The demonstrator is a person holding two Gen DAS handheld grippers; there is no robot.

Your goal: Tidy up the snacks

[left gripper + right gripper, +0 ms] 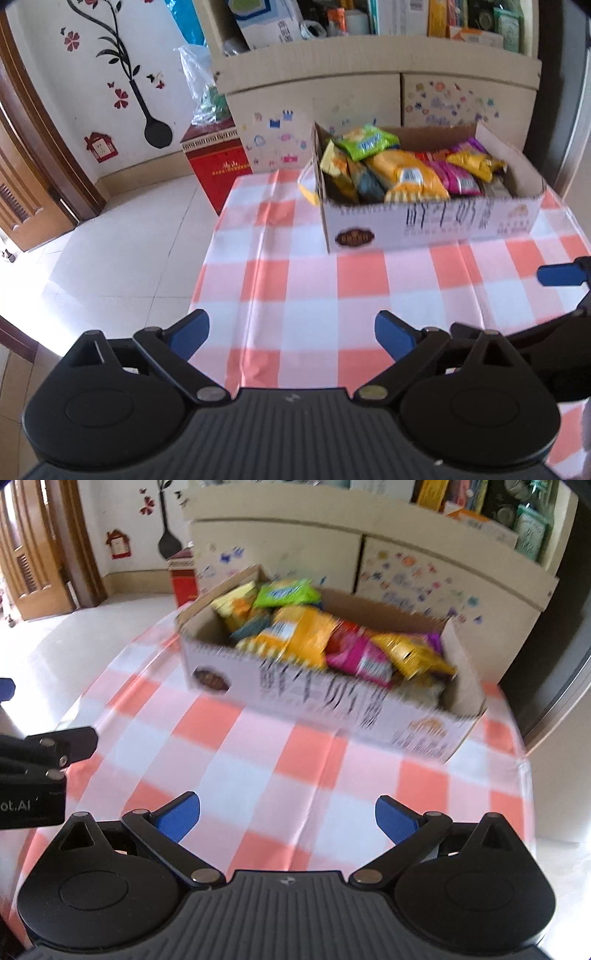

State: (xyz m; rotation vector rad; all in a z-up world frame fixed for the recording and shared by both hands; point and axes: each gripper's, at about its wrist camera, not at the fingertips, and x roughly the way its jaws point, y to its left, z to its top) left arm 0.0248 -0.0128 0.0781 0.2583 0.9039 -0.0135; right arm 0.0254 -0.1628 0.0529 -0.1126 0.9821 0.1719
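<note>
Both the left gripper [291,334] and right gripper [287,818] hover wide open and empty; packets [410,173] heaped in the box [436,225] may spill if snagged.

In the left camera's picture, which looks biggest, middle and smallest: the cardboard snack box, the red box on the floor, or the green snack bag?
1. Cardboard snack box, clearly the largest.
2. Red box on the floor; it stands farther back, so its true size is unsure.
3. Green snack bag, smallest, lying on top of the snacks in the box.
</note>
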